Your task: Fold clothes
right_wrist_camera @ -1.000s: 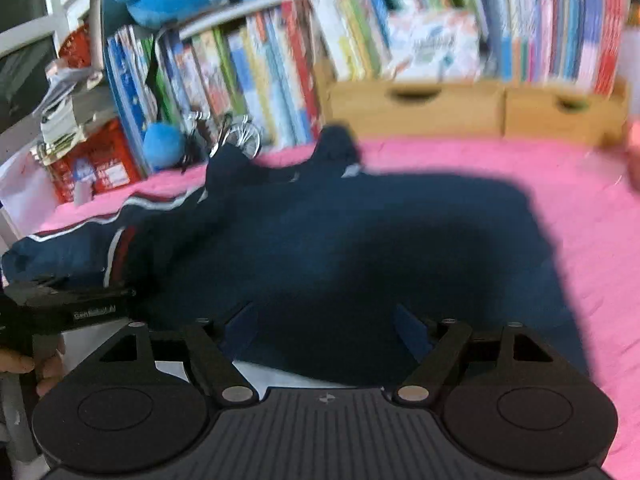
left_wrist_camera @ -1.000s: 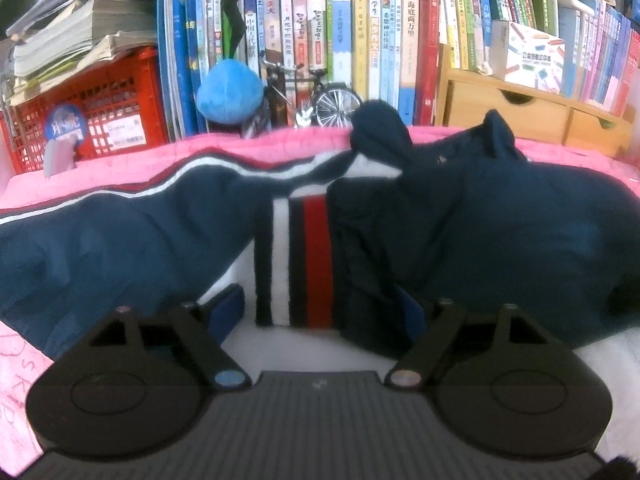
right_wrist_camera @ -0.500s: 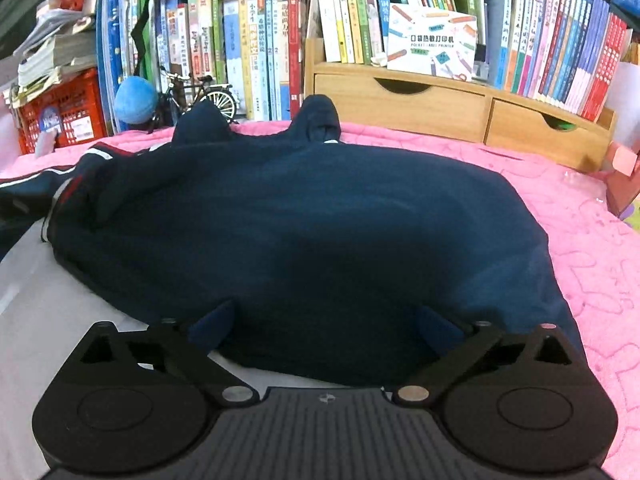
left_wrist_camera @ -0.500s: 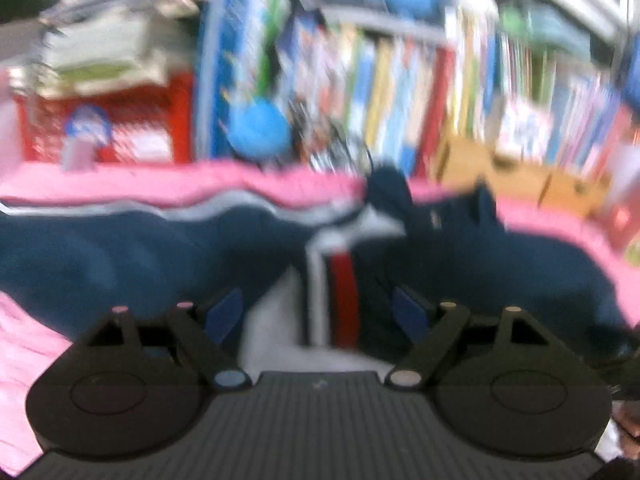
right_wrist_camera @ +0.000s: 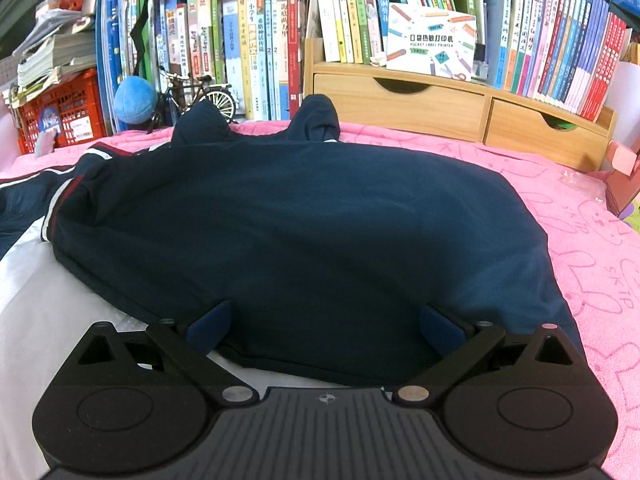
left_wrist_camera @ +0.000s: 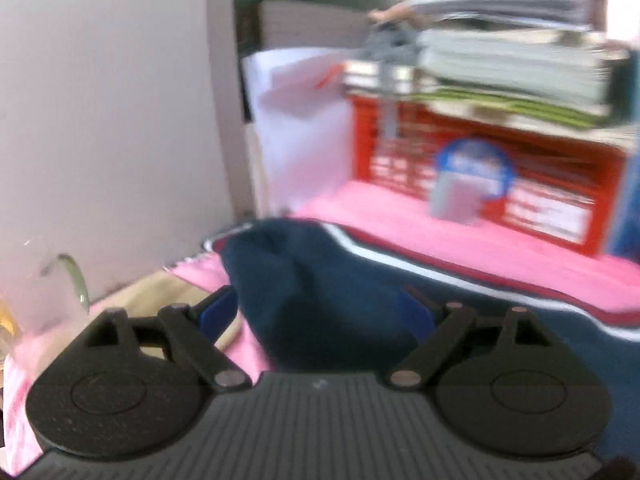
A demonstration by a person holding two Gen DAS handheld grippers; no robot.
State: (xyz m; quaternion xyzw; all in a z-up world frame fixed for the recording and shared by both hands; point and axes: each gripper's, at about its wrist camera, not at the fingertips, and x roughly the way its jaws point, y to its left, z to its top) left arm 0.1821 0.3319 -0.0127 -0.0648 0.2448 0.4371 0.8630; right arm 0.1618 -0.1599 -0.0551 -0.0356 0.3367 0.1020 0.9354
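Navy garment (right_wrist_camera: 304, 232) spread on pink-covered desk (right_wrist_camera: 592, 240), sleeve end (left_wrist_camera: 288, 280) between widely spread left claw (left_wrist_camera: 316, 316). Right claw (right_wrist_camera: 326, 322) spread, nothing pinched. Sleeve best pinched near tip, laid squarely across body.

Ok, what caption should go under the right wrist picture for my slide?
Open right claw poised over the near edge of a navy jacket spread on a pink blanket, bookshelf behind.

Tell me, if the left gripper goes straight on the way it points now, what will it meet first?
Probably the bunched end of the navy garment: it lies directly ahead of the open left gripper, between its fingers. The picture is blurred, so depth is uncertain.
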